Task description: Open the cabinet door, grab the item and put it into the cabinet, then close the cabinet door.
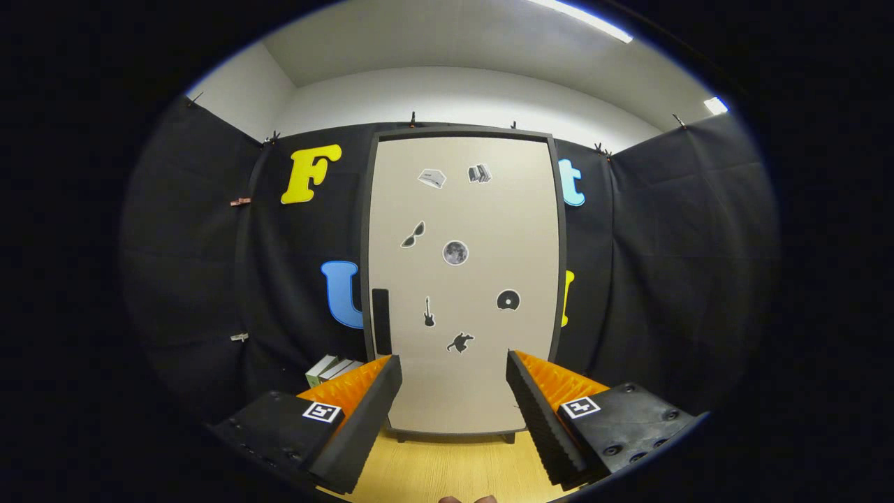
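Tall beige cabinet with dark frame (pixel 461 209) stands upright beyond fingers, long axis vertical, door shut, facing camera. Slim black vertical handle (pixel 381 321) near door's left edge, low down. Small stickers on door front; contents hidden. Gripper (pixel 454 391) spread wide, fingers holding nothing, well apart from cabinet. Grey-green books (pixel 334 368) lying on light wooden tabletop (pixel 454 468), left of cabinet, behind left finger.

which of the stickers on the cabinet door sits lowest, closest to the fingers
The cat-shaped sticker, just ahead of the open gripper. It sits below the guitar sticker and disc sticker; the rest are higher on the door.
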Available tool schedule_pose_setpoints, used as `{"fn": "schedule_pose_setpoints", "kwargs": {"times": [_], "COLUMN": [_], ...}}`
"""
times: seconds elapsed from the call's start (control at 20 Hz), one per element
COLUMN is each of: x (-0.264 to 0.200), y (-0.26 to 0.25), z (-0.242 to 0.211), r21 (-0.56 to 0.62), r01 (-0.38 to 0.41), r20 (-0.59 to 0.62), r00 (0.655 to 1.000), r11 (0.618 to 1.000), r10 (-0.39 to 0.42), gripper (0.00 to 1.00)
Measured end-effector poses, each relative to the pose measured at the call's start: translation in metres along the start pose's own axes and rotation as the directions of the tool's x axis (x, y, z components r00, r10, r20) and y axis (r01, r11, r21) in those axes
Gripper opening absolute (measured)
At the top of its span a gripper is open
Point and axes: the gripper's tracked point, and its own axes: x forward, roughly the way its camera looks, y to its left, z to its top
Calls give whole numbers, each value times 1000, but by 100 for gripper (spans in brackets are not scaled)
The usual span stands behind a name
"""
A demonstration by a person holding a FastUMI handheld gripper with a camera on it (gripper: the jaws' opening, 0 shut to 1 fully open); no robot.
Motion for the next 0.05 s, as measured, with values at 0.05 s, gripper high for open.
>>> {"fn": "schedule_pose_setpoints", "kwargs": {"times": [0.05], "x": [1], "y": [-1], "z": [0], "r21": [2], "r01": [-3], "r20": [0], "r00": [1000], "r11": [1000], "r10": [3], "gripper": [98]}}
